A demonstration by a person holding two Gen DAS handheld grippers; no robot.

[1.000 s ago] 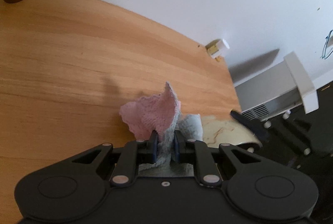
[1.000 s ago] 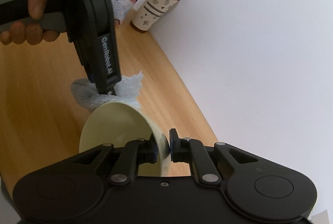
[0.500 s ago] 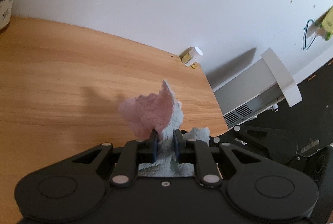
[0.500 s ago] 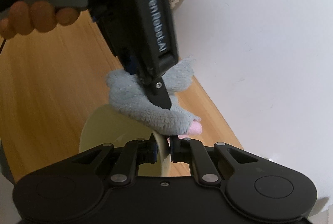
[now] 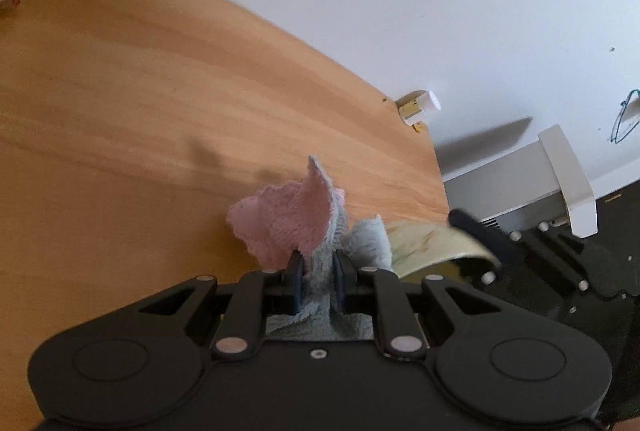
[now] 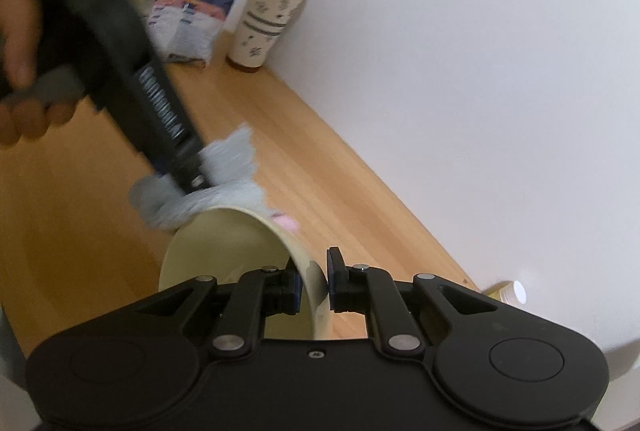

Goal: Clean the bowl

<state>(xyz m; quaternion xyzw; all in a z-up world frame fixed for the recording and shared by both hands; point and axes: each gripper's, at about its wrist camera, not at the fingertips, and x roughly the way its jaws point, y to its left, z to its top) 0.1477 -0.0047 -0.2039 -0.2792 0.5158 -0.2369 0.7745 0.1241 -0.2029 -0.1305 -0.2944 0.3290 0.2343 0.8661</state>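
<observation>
1. The bowl (image 6: 224, 251) is held tipped in the air over the tabletop's (image 6: 340, 191) wall-side edge, its rim pinched between the right gripper's (image 6: 314, 281) pads.
2. Half a second ago the cloth (image 6: 224, 175) sat low over the near rim; it now lies at the far rim, clamped in the left gripper (image 5: 318, 279), which a hand (image 6: 20, 71) holds.
3. My reading: a wiping stroke is under way, cleaning unfinished.
4. A patterned cup (image 6: 268, 19) stands at the far edge.
</observation>
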